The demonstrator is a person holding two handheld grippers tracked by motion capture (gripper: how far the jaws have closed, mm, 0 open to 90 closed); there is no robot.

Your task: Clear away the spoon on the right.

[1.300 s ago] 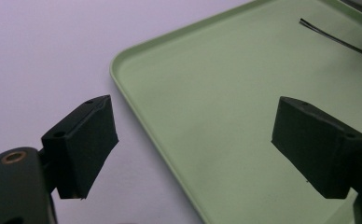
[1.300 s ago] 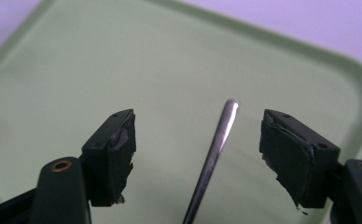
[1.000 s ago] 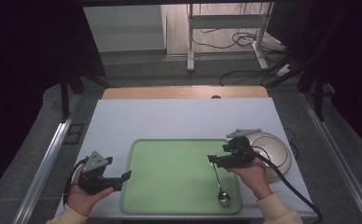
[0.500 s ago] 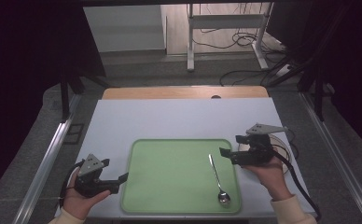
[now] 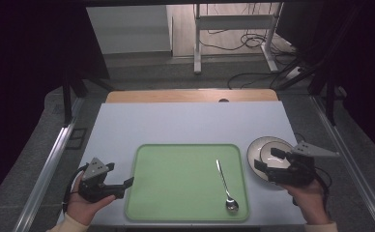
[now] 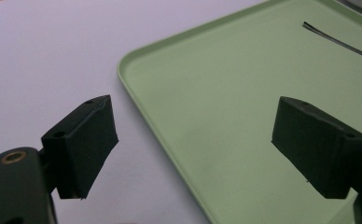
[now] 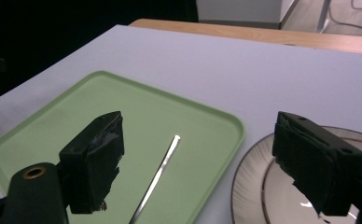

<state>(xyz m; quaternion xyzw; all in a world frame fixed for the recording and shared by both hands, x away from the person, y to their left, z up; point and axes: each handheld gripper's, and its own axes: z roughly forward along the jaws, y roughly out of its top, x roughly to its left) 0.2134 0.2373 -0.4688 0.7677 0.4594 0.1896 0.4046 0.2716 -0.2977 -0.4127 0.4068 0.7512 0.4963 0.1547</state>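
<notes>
A green tray (image 5: 176, 179) lies at the front middle of the white table, and a metal spoon (image 5: 225, 186) rests on its right part, bowl toward me. Right of the tray sits a white plate (image 5: 263, 147) with a dark rim line. My right gripper (image 5: 268, 162) hovers open over the plate's near side, nothing between its jaws; its own view shows the spoon handle (image 7: 163, 163), the tray (image 7: 76, 121) and the plate (image 7: 254, 186). My left gripper (image 5: 122, 186) is open at the tray's left edge, and the tray rim (image 6: 137, 95) runs between its jaws.
A wooden strip (image 5: 190, 95) borders the table's far edge. Metal rails (image 5: 50, 164) run along both sides. Beyond the table stand a desk frame and loose cables (image 5: 243, 77) on the floor.
My right gripper has drawn back to the right, from above the spoon on the tray to over the plate. The spoon stays on the tray. My left gripper has barely shifted.
</notes>
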